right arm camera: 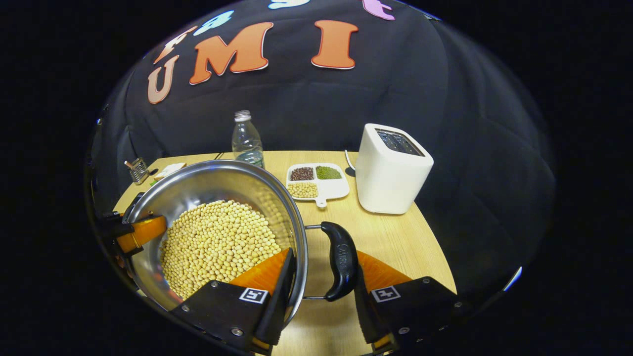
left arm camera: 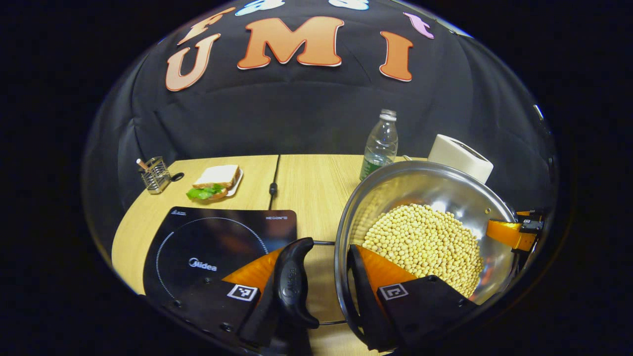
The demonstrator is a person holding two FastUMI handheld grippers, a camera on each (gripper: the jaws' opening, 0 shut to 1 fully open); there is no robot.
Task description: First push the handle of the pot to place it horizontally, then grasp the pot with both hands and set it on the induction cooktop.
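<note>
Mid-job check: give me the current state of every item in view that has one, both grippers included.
pot: upright, lidless, holds beans, beside the cooktop
left gripper: straddles the pot's handle and rim
right gripper: straddles the opposite handle and rim
induction cooktop: bare, nothing on it
bottle: upright, capped
toaster: upright
divided dish: three compartments filled

My view: shiny round steel pot (left arm camera: 420, 193), polished inside. Its black plastic handle (left arm camera: 294, 284) looks semi-gloss. Glossy black glass cooktop (left arm camera: 217, 242) on matt light woodgrain table (left arm camera: 306, 188).

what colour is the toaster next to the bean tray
The toaster is white with a dark slotted top, clearest in the right gripper view, beside the bean tray.
</note>
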